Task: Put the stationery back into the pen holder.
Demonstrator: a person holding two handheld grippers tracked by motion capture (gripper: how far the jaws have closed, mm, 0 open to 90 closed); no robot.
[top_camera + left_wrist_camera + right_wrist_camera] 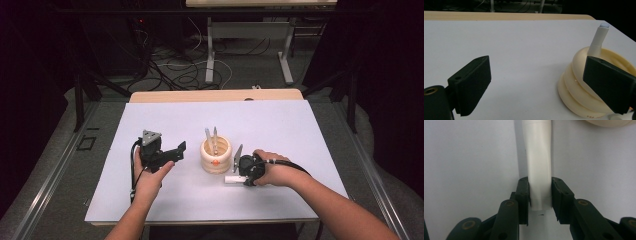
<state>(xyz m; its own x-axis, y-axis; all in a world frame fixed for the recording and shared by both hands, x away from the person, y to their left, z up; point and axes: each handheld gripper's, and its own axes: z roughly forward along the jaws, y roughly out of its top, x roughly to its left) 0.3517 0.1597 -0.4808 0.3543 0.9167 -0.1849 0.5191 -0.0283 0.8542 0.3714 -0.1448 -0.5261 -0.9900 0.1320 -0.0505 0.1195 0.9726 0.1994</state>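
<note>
From above, the right gripper (235, 176) lies low on the white table (300, 130) beside a cream ribbed holder (216, 159), and its own view shows the jaws clamped on a white tube (538, 170), while the left gripper (536, 82) gapes wide, holding nothing, near the holder.

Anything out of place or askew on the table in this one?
Nothing looks spilled or damaged. The ribbed cream holder stands upright with two pens in it. One white pen is outside it, clamped between the jaws of the right gripper beside the holder. The left gripper is open, holding nothing.
</note>
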